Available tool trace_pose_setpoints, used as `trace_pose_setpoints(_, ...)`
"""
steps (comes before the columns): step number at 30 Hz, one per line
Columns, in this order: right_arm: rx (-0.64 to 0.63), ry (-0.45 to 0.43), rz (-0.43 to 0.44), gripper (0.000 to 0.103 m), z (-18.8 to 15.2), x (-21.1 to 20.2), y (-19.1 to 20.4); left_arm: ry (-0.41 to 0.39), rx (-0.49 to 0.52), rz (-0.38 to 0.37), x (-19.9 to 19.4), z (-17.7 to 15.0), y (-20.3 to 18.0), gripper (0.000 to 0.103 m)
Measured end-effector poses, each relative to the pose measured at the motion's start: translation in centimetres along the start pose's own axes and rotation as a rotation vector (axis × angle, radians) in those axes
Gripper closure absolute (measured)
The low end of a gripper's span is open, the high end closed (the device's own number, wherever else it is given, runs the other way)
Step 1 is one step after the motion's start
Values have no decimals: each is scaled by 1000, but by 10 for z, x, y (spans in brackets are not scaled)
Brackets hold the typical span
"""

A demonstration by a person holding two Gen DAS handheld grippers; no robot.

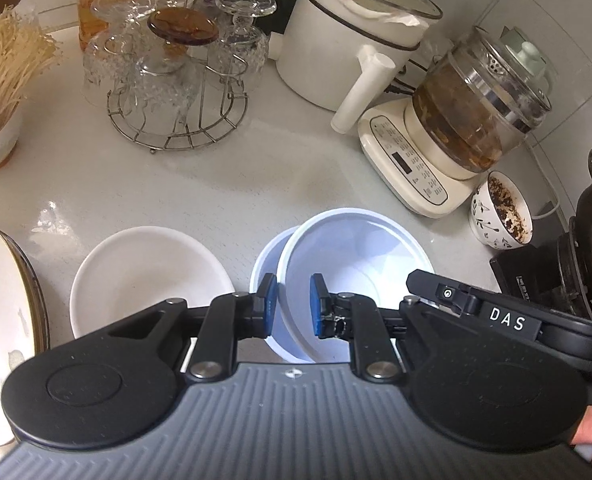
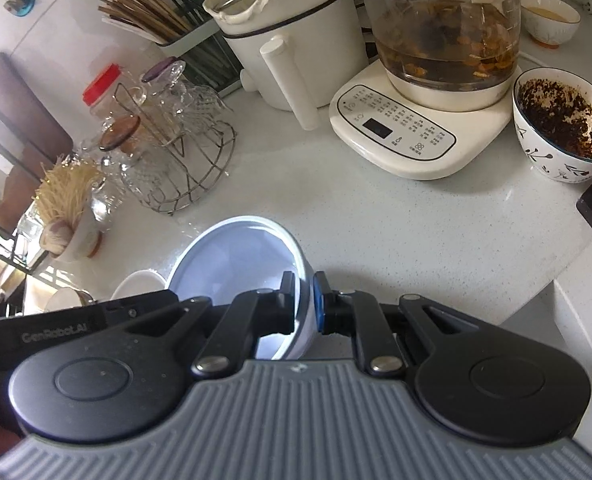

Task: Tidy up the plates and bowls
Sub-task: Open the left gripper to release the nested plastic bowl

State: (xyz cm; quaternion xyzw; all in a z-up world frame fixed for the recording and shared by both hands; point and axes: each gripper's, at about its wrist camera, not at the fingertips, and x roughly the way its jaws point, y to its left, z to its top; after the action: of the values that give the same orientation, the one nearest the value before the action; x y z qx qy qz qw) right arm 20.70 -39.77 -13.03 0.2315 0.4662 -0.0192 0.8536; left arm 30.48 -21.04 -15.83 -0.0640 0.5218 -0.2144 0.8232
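Note:
Two pale blue-white bowls are nested, the upper one [image 1: 359,252] tilted inside the lower one [image 1: 266,264]. My left gripper [image 1: 294,306] straddles the near left rim of the bowls, with a gap between its pads, so it looks open. My right gripper [image 2: 304,303] is shut on the right rim of the upper bowl [image 2: 236,264]; its arm [image 1: 495,312] shows in the left wrist view. A white bowl [image 1: 144,276] sits on the counter left of them. A white plate with a gold rim [image 1: 0,312] is at the far left.
A wire rack of upturned glasses [image 1: 176,76], a white pot [image 1: 347,36], a glass kettle on a cream base [image 1: 467,120] and a dirty patterned bowl [image 1: 503,212] stand behind. A wok on a stove [image 1: 591,248] is at the right. A bowl of noodles [image 1: 0,80] is at the left.

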Motion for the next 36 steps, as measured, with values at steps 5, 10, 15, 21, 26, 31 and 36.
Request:
trace_pose_setpoints(5,20,-8,7,53,0,-3,-1,-12,-14,10,-7,-1,4,72)
trace_pose_setpoints(10,10,-55,9,53,0,-17,3,-45,-6,19,-20,-2,3,66)
trace_pose_setpoints(15,-33,-111,25,53,-3,-37,14,-79,9,22,-39,-6,1,65)
trace_pose_setpoints(21,-84,-155,27,53,-12,-60,27,-123,-6,27,-66,-17,3,65)
trace_pose_setpoints(26,-133,-164,34,53,-22,-74,34,-142,-44,24,-87,-30,6,63)
trace_pose_setpoints(31,-192,-166,53,53,-34,-86,39,-153,-92,26,-98,-49,9,59)
trace_pose_setpoints(36,-237,-135,84,53,-47,-94,42,-158,-175,46,-107,-72,22,55)
